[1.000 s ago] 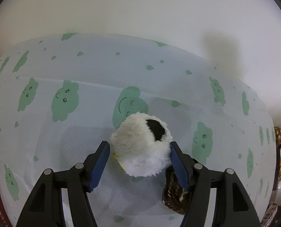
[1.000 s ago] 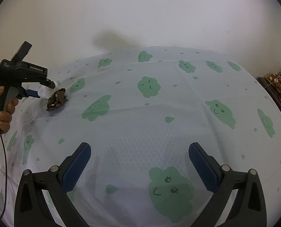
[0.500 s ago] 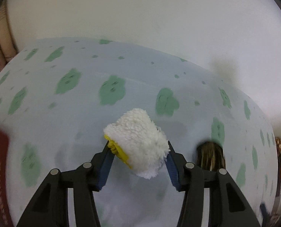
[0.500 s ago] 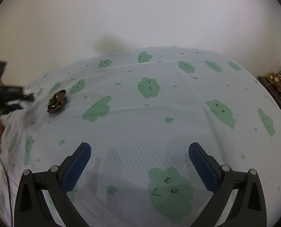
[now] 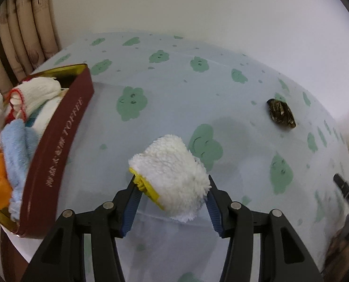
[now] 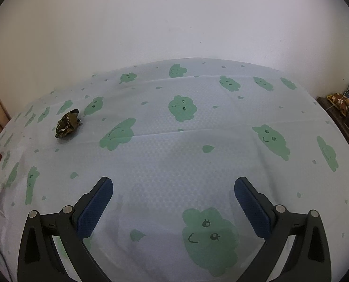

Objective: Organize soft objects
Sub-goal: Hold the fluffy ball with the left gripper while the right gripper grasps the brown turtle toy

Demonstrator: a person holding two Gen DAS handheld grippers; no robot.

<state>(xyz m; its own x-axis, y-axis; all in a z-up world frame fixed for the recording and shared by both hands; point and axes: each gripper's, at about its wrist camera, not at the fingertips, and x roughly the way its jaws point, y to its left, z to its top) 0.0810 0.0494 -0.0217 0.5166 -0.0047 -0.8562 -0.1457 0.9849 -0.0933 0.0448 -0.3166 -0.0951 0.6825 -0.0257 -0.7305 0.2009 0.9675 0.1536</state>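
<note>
Left of the left tool [image 5: 172,197], clamped on a white plush [image 5: 172,178], sits a full toffee tin [image 5: 56,155]; right tool [image 6: 173,208] gapes

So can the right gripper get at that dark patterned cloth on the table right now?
Probably yes. The right gripper is open and empty, and only bare tablecloth lies between it and the dark cloth, far off to its left.

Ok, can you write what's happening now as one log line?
left gripper: holding fluffy white toy | right gripper: open, empty | tin: holds cloths | brown cloth: on bed
</note>
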